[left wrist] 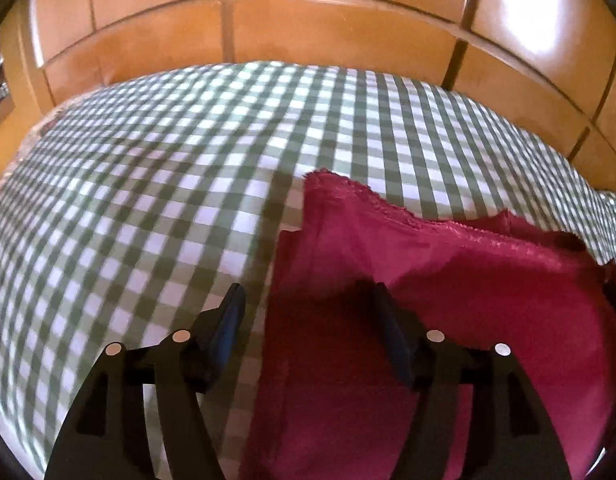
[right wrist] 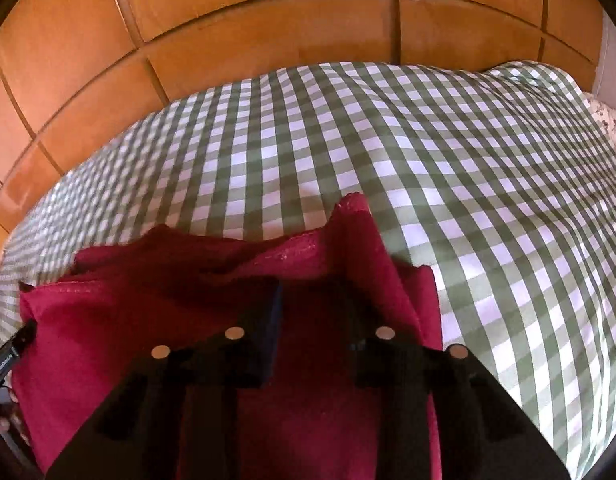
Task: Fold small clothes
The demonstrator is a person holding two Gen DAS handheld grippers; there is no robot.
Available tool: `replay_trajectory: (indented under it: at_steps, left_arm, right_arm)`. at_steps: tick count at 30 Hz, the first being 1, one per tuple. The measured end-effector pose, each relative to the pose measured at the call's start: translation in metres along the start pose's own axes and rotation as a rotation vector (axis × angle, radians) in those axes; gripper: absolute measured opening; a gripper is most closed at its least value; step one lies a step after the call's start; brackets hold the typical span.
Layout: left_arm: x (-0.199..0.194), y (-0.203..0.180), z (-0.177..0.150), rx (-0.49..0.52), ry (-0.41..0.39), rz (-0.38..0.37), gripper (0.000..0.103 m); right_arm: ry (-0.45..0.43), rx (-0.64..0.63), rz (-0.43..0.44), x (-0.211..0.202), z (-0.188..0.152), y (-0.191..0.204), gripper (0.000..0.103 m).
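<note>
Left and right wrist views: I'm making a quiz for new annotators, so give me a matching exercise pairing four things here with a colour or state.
Things:
1. cloth
2. bed cover
3. wardrobe doors
4. left claw

States:
A. orange-brown wood
B. open, above the cloth's left edge
C. dark red, lying partly folded
D. green and white checks

Pairs: 1-C, 2-D, 3-A, 4-B
</note>
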State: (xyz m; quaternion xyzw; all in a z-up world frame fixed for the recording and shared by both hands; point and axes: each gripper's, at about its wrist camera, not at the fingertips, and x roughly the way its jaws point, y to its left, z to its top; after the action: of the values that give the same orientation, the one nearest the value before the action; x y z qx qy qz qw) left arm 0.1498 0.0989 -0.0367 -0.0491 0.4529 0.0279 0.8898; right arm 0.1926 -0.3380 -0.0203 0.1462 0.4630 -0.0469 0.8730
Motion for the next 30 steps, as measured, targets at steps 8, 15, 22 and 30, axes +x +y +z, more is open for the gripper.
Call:
replay_trajectory:
  at_steps: [8,15,22,30]
  left_arm:
    - [-0.066,-0.014,-0.022,0.047,-0.152,0.008,0.075]
    - [-0.097,-0.024,-0.039,0.064,-0.195,-0.045,0.077]
    - [-0.107,-0.041,-0.055,0.102,-0.202,-0.071,0.077]
    - [-0.092,-0.046,-0.065,0.114,-0.138,-0.083,0.077]
  right_arm:
    - [-0.069,0.018,0.047,-0.058,-0.025,-0.008,0.078]
    - [-0.003,0.087,0.088,-0.075,-0.07,-0.037,0.081]
    - [0.029,0.128,0.193,-0.081,-0.104,-0.037,0.077]
    - [0.058,0.12,0.206,-0.076,-0.099,-0.029,0.04]
